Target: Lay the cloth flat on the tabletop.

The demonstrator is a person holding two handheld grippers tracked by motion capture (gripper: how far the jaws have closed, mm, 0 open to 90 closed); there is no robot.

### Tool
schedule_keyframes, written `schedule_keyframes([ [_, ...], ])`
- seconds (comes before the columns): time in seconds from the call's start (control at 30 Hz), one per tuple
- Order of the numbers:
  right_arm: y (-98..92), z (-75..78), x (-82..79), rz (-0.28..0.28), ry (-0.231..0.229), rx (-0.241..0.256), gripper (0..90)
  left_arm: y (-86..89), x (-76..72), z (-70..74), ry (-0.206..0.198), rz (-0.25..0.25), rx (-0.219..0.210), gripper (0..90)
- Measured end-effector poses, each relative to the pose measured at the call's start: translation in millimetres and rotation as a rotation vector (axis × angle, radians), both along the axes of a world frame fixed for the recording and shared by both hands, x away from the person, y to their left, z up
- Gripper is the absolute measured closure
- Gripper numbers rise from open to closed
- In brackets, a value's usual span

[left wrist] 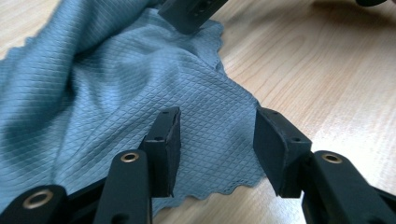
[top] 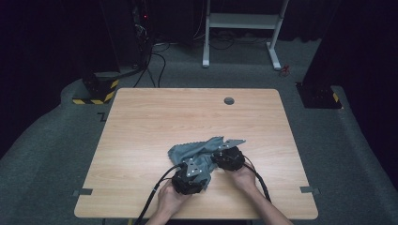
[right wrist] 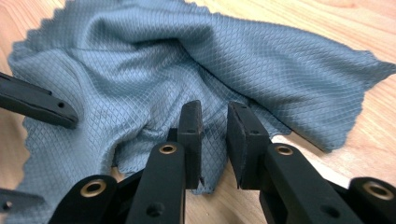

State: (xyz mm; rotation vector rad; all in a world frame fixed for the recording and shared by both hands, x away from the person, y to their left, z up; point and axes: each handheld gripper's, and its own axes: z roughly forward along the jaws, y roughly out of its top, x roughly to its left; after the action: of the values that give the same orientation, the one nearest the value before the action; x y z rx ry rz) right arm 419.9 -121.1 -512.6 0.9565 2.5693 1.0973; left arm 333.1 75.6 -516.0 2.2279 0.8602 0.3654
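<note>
Grey cloth (top: 199, 151) crumpled on bench (top: 141, 122), near-centre, a little toward the near edge. Diamond weave, scalloped hem.

Left hand-held gripper (top: 189, 178) at the cloth's near-left edge, held from below by left hand (top: 168, 199). Seen from the left gripper view (left wrist: 217, 140): jaws spread wide, a cloth corner lying flat between them, hem just short of the jaw roots. Not pinching; whether the pads touch the fabric, cannot tell.

Right hand-held gripper (top: 228, 158) at the cloth's near-right edge, right hand (top: 244, 176) behind it. Seen from the right gripper view (right wrist: 215, 140): jaws nearly pressed together, narrow gap left, a fold of the hem sitting in that gap. Fabric bunched and ridged just beyond the tips. Cannot tell if the pads actually clamp the cloth.

Both units close together, side by side, cables trailing off toward the near edge. Far end of the cloth runs out in a point to the right, past the right unit. Left unit's jaw visible at the left edge of the right gripper view, over the cloth.

Grommet hole (top: 229, 101) at the far side of the bench, well apart from the cloth.
</note>
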Motion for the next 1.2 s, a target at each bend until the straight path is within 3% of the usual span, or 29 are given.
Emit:
schedule_keyframes([
  [0.17, 2.9, -2.8, -0.1, 0.002, -0.015, -0.018, 74.5, -2.9, 0.6, -0.8, -0.007, 0.000, 0.002, 52.1],
  [0.27, 3.9, -2.6, -1.2, 0.004, -0.024, -0.035, 79.5, -3.7, -0.8, -0.3, -0.010, -0.025, 0.004, 67.2],
  [0.33, 3.6, -2.7, -0.9, 0.005, -0.030, -0.041, 82.5, -5.9, -2.6, 0.9, -0.027, -0.057, 0.030, 81.2],
  [0.4, 2.6, -2.7, 0.3, 0.000, -0.020, -0.035, 84.7, -5.9, -3.0, 0.8, -0.033, -0.059, 0.037, 88.6],
  [0.57, 2.3, -1.6, 0.2, 0.004, -0.030, -0.042, 86.8, 1.2, -4.8, 2.4, -0.033, -0.061, 0.041, 89.7],
  [0.63, 1.1, 0.4, 0.0, 0.005, -0.035, -0.032, 87.0, 17.0, -8.8, 8.5, -0.045, -0.046, 0.012, 89.7],
  [0.67, 1.1, 0.4, 0.0, 0.005, -0.035, -0.032, 87.0, 17.0, -8.8, 8.5, -0.045, -0.046, 0.012, 89.7],
  [0.73, -1.7, 5.8, -0.3, -0.003, -0.030, -0.004, 87.1, 39.1, -12.6, 16.0, -0.049, -0.008, -0.020, 89.7],
  [0.77, -2.1, 7.9, -0.3, 0.002, -0.024, 0.011, 87.1, 39.1, -12.6, 16.0, -0.049, -0.008, -0.020, 89.6],
  [0.8, -1.2, 10.8, -1.1, 0.018, -0.018, 0.030, 87.1, 53.6, -12.3, 19.5, -0.042, 0.017, -0.035, 89.6],
  [1.0, 25.0, 23.9, -5.6, 0.083, -0.036, 0.027, 87.0, 76.3, -11.2, 18.8, -0.024, 0.086, -0.037, 89.2],
  [1.1, 40.3, 22.4, -5.8, 0.118, -0.012, 0.012, 83.9, 85.2, -9.2, 14.9, -0.015, 0.119, -0.013, 89.0],
  [1.2, 47.7, 16.7, -5.8, 0.134, 0.003, 0.013, 78.0, 92.1, -8.3, 10.3, 0.005, 0.140, -0.020, 88.5],
])
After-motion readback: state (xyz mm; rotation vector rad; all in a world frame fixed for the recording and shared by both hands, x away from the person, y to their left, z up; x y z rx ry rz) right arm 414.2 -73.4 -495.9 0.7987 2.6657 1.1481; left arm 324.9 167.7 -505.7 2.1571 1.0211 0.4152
